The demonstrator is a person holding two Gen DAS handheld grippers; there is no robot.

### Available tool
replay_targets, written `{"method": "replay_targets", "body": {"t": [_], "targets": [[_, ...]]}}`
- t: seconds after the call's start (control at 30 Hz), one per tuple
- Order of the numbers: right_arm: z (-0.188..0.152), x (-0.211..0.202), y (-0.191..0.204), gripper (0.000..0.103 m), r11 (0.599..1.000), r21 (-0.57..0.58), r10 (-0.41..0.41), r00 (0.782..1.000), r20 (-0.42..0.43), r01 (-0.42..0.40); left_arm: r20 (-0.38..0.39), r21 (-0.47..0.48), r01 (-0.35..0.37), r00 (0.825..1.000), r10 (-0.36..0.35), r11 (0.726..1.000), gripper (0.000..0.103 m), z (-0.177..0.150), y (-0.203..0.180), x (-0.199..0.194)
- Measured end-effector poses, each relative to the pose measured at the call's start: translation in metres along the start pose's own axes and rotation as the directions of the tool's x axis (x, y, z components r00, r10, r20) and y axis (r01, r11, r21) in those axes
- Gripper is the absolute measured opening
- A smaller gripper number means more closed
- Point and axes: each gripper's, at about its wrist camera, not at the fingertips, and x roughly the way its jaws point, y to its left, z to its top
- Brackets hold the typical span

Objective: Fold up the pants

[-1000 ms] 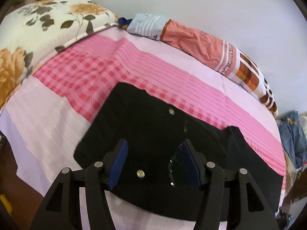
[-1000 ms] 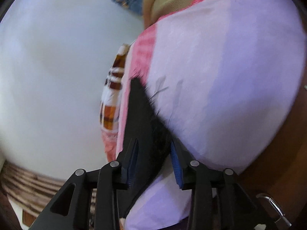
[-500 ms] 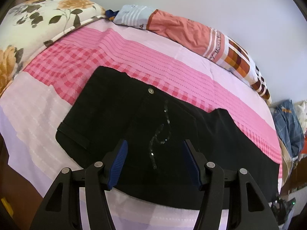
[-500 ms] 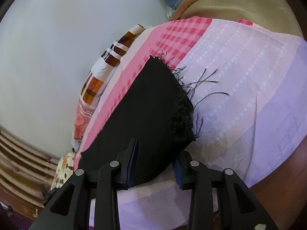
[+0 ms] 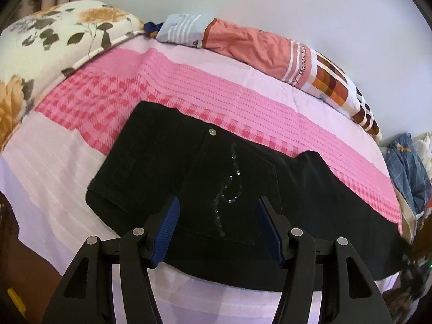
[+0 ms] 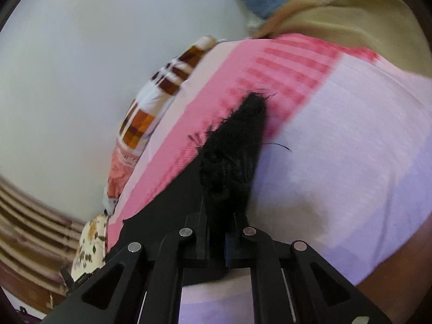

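Black pants [image 5: 205,189] lay flat across the bed [image 5: 243,113], waist at left, legs running right; matte dark fabric, metal button, curling sequin line on the seat. Sheet was woven pink check with lilac bands. Left gripper [image 5: 217,225] hovered over the waist, blue ribbed pads apart, nothing between them. Right gripper [image 6: 217,240] was closing, jaws pinched on the frayed, stringy hem [image 6: 237,145]. Floral pillow [image 5: 54,43] far left; orange patchwork pillow [image 5: 270,51] at the far edge.
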Motion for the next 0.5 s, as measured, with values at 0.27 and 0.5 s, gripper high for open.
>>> {"method": "replay_targets", "body": {"t": [0.27, 0.5], "targets": [[-0.011, 0.046, 0.090, 0.009, 0.988, -0.128, 0.076, 0.992, -0.103, -0.089, 0.029, 0.084, -0.022, 0.999, 0.020, 0.996, 0.062, -0.007, -0.003, -0.004], [-0.030, 0.090, 0.136, 0.009, 0.975, -0.161, 0.120, 0.972, -0.203, -0.154, 0.048, 0.127, -0.085, 0.996, 0.079, 0.988, 0.071, -0.009, -0.003, -0.003]]}}
